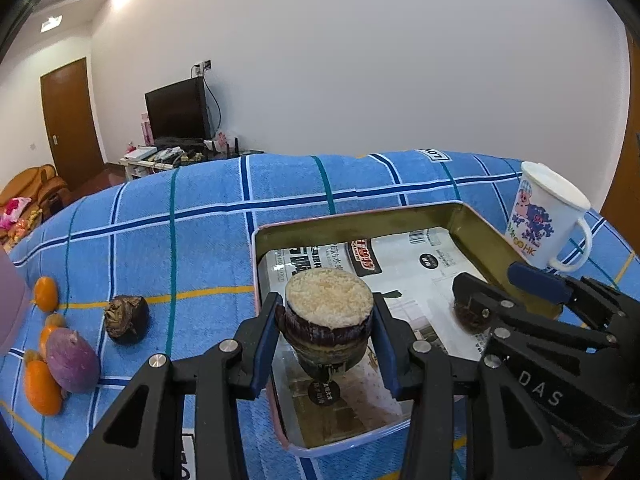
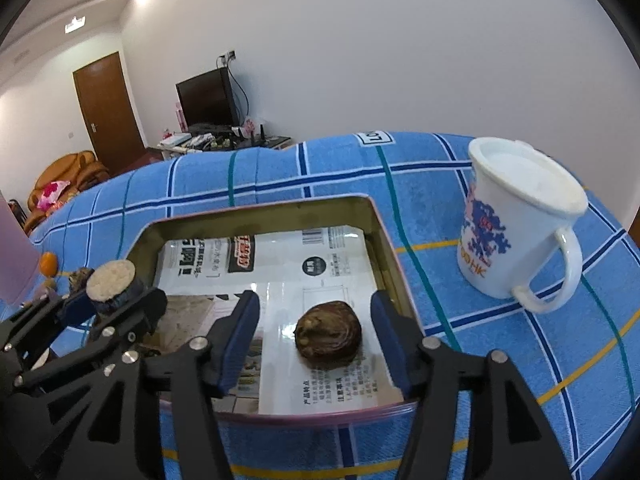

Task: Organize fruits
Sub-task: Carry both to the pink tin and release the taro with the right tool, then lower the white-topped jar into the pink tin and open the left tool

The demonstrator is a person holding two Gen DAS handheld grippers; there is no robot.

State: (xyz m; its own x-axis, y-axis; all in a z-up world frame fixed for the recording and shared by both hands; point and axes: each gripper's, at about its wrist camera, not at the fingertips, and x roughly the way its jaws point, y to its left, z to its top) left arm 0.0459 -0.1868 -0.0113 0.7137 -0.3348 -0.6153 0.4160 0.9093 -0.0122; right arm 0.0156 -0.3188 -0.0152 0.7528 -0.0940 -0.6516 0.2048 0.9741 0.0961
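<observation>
The left tongs point(image 1: 326, 340) clamp a dark cut fruit point(image 1: 328, 320) with a pale top, held over the metal tray point(image 1: 360, 220). The right tongs point(image 2: 316, 340) stand open around a brown fruit point(image 2: 328, 334) lying on the tray's paper lining, pads clear of it. On the blue checked cloth point(image 1: 200, 240), a white mug point(image 2: 516, 220) stands just beside the tray's right wall; oranges point(image 1: 46, 294), a purple fruit point(image 1: 72, 360) and another brown one point(image 1: 127, 319) lie left.

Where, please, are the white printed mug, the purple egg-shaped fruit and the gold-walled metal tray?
White printed mug point(image 2: 516, 224), right wrist view, its side.
Purple egg-shaped fruit point(image 1: 72, 360), left wrist view, its middle.
Gold-walled metal tray point(image 2: 260, 220), right wrist view, far wall.
</observation>
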